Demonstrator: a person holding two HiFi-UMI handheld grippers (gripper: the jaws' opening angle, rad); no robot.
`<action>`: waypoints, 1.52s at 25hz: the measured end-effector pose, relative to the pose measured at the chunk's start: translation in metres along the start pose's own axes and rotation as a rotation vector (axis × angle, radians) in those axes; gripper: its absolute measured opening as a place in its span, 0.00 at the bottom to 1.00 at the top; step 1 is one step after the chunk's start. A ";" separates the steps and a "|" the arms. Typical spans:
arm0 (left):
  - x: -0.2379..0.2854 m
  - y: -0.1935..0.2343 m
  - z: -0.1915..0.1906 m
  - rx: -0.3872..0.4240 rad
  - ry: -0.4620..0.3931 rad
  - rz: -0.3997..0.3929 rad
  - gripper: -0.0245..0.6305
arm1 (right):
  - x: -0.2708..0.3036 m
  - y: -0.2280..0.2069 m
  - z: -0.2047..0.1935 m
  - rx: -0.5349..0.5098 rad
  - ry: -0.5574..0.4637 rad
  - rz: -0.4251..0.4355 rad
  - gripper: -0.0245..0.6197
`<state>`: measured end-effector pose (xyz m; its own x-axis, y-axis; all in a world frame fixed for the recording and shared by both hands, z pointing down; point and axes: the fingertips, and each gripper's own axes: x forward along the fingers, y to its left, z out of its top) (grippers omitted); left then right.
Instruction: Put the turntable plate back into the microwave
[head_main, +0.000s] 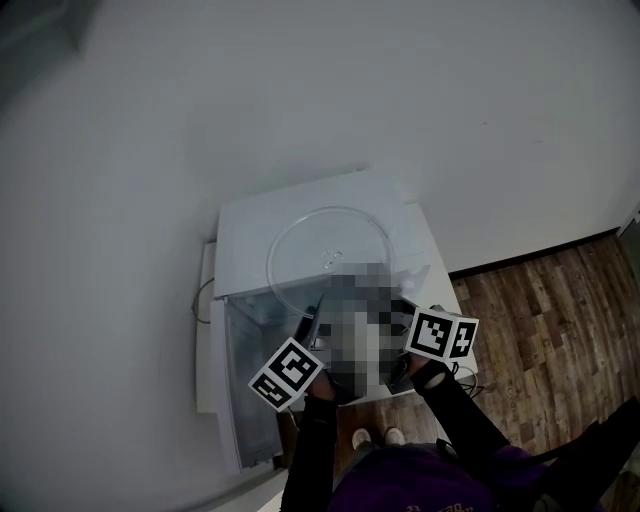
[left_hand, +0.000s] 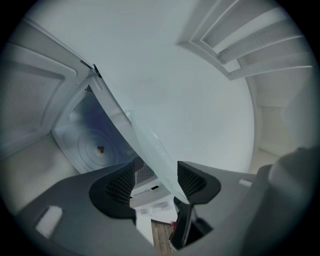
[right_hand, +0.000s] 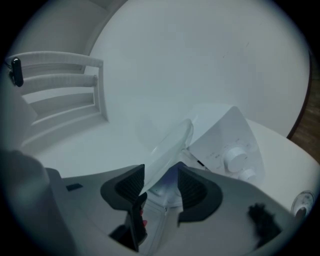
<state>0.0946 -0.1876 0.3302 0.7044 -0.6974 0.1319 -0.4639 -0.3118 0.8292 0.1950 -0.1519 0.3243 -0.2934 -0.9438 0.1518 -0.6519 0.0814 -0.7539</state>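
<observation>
Head view: the clear round glass turntable plate (head_main: 330, 255) sits over the top of the white boxy microwave (head_main: 245, 235), its near rim at the front edge. The door (head_main: 240, 400) hangs open to the left.

Left gripper view: the left gripper (left_hand: 150, 182) has its jaws apart, with the plate rim against the right pad and the open cavity (left_hand: 100, 145) beyond.

Right gripper view: the right gripper (right_hand: 161, 186) gapes astride the rim without pressing on it.

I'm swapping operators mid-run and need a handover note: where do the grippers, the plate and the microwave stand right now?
Left gripper: jaws open, either side of the rim of the turntable plate, not clamped.
Right gripper: the same.
Plate: above the top of the microwave, outside it; door open.
Done: nothing placed.
To do: grip the plate and seat it inside.
</observation>
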 end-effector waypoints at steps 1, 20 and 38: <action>0.003 0.001 0.001 -0.001 0.005 -0.003 0.43 | 0.003 0.000 0.000 0.004 -0.002 -0.004 0.35; 0.016 -0.003 0.014 -0.127 -0.091 -0.085 0.16 | 0.023 0.003 0.004 0.074 -0.044 -0.019 0.24; -0.012 -0.014 0.005 -0.244 -0.180 -0.207 0.12 | -0.001 0.018 -0.002 0.071 -0.082 0.069 0.20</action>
<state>0.0902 -0.1781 0.3140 0.6536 -0.7452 -0.1318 -0.1647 -0.3101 0.9363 0.1822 -0.1487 0.3120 -0.2763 -0.9599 0.0472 -0.5800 0.1274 -0.8046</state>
